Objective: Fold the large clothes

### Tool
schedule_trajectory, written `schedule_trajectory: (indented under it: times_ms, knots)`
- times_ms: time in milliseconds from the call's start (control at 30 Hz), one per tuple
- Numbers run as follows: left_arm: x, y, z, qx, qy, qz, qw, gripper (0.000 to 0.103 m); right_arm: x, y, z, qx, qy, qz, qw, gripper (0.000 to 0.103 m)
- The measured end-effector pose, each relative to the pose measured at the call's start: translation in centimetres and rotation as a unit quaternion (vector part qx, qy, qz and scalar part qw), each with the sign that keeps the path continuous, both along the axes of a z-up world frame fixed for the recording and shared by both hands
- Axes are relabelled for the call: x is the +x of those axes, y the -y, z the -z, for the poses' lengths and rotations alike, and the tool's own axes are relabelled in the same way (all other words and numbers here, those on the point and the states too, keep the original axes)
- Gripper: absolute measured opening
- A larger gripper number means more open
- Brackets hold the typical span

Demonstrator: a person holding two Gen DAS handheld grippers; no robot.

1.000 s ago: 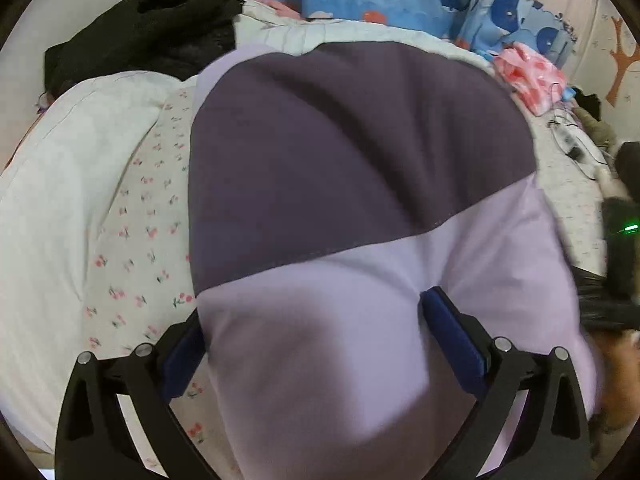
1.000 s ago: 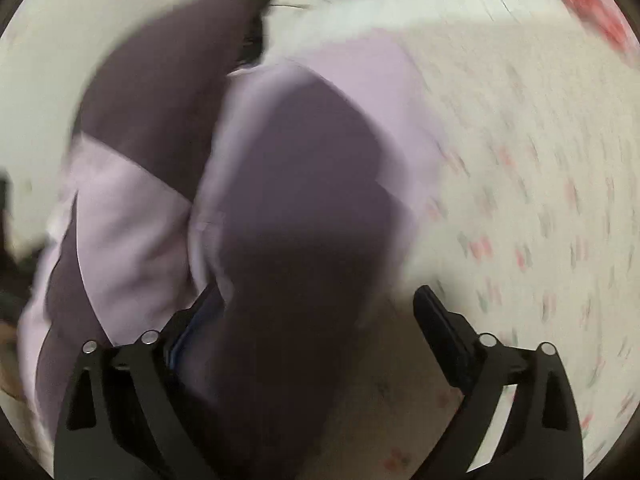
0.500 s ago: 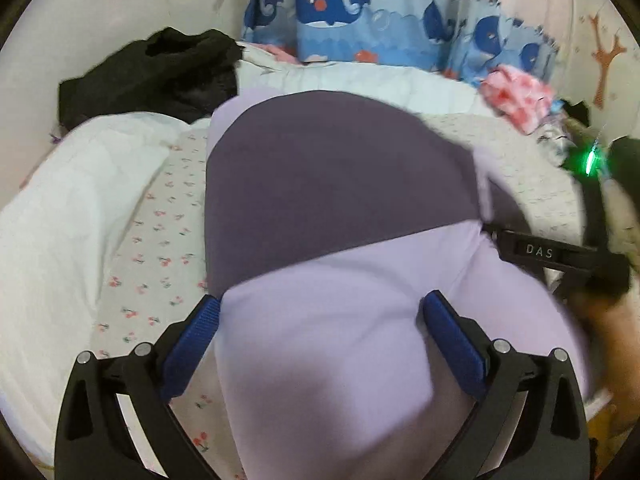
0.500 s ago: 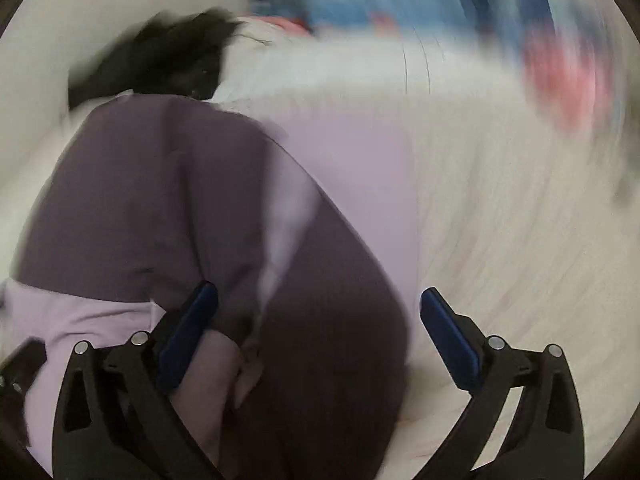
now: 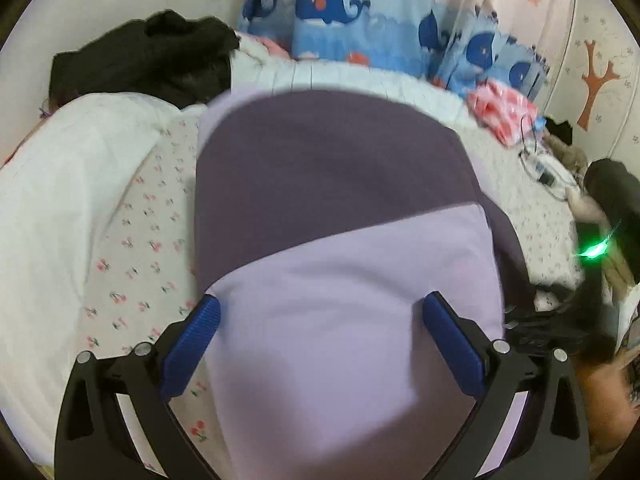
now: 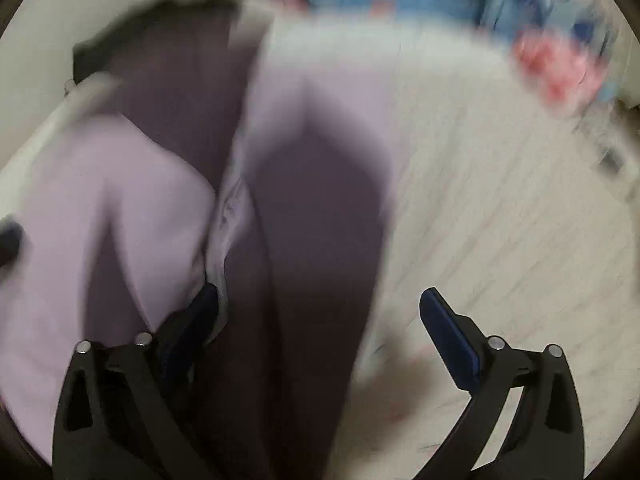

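Purple cloth, a big garment (image 5: 340,248) in dark purple and light lilac, lies spread on the bed (image 5: 132,248), right in front of both tools. In the left wrist view its lilac part fills the gap between the blue pads of the left tool (image 5: 320,336), which stand wide apart with nothing pinched. In the right wrist view the picture is blurry; the garment (image 6: 312,216) looks bunched and folded over itself, and the right tool (image 6: 320,316) has its fingers spread apart too, the left finger partly under the cloth. The bed sheet has small pink flowers. A white quilt (image 5: 52,184) sits on the left side of the bed. Black clothes (image 5: 152,60) are piled at the far side, near a blue whale curtain (image 5: 360,28). Pink cloth (image 5: 504,112) lies further right, beside some cables (image 5: 544,168).
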State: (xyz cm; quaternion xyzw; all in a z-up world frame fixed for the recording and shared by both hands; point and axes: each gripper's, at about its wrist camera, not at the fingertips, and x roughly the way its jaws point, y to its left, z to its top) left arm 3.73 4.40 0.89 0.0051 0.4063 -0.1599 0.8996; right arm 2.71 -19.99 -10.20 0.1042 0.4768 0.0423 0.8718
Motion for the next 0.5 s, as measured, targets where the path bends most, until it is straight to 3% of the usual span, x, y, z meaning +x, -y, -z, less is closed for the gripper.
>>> schedule_trajectory:
  times_ms: [67,167,300,400,500]
  knots:
    - [-0.6,0.8,-0.1,0.023,0.02,0.001,0.9995,0.097,-0.2,0.5,-0.6,0.007,-0.009,0.008,1.0,0.096]
    - [-1.4,0.9,-0.2,0.054,0.049,-0.011,0.9973,0.097,-1.1,-1.0,-3.8,-0.054,0.003,-0.004,0.999,0.096]
    - [-2.6,0.6,-0.7,0.071,0.071,-0.02,0.9947,0.097,-3.2,-3.5,-11.5,-0.076,0.109,-0.011,0.991,0.096]
    - [-3.2,0.7,-1.2,0.07,0.076,-0.021,0.9944,0.097,-0.6,-5.9,-16.2,-0.067,0.157,-0.031,0.985,0.096]
    - [-4.1,0.9,-1.7,0.069,0.097,-0.021,0.9927,0.097,3.0,-7.6,-17.4,-0.037,0.16,-0.048,0.985,0.096]
